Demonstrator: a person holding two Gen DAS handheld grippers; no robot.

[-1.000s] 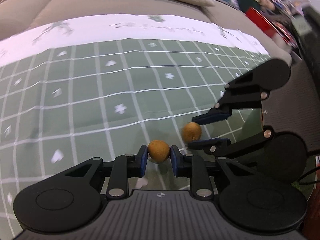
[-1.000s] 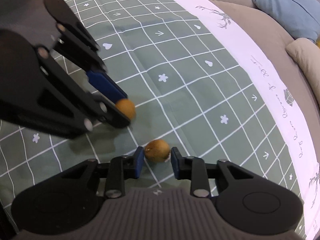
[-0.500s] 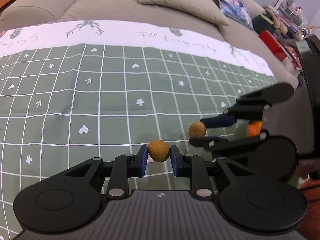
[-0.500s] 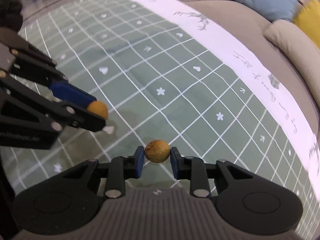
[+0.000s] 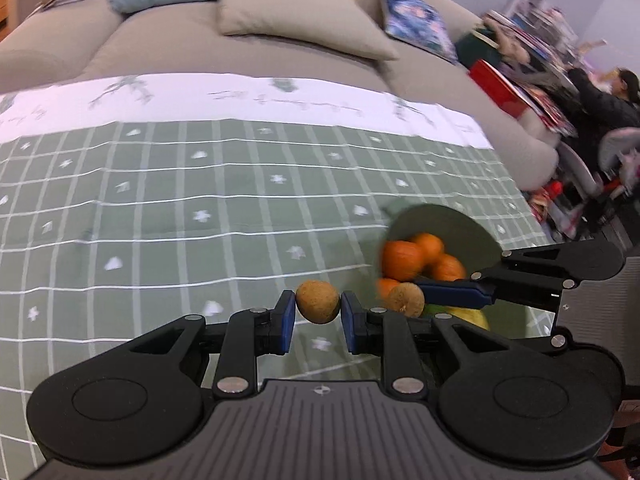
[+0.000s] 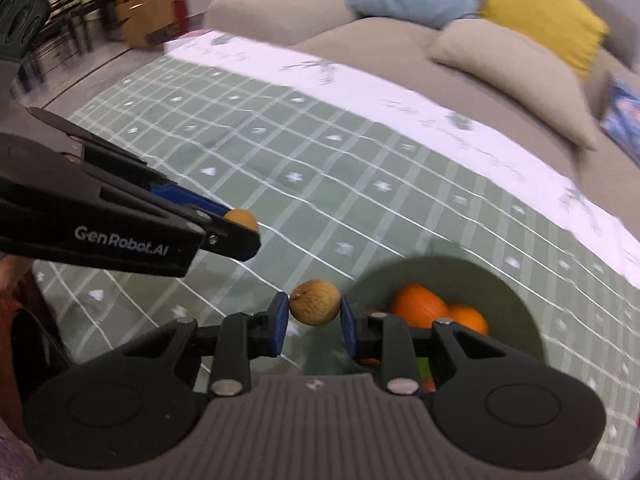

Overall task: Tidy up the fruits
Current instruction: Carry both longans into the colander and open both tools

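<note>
My left gripper [image 5: 318,316] is shut on a small round brown fruit [image 5: 317,301] and holds it above the green checked cloth. My right gripper [image 6: 313,318] is shut on a second brown fruit [image 6: 315,301]. That second fruit also shows in the left wrist view [image 5: 406,298], held at the near rim of a green bowl [image 5: 460,224] with several oranges [image 5: 404,258] and a yellow fruit. In the right wrist view the bowl [image 6: 516,300] lies just right of my fingers, and the left gripper [image 6: 240,228] with its fruit [image 6: 241,216] hangs to the left.
The green checked cloth [image 5: 160,216] with a white border covers the surface. Behind it stands a beige sofa [image 5: 248,48] with blue, yellow and beige cushions. Shelves, red items and a seated person [image 5: 604,104] are at the far right. A cardboard box [image 6: 148,20] stands at the far left.
Both grippers have lifted and swung right with their fruits. The bowl of oranges has come into view, and the right gripper's fruit now hangs at its rim.
</note>
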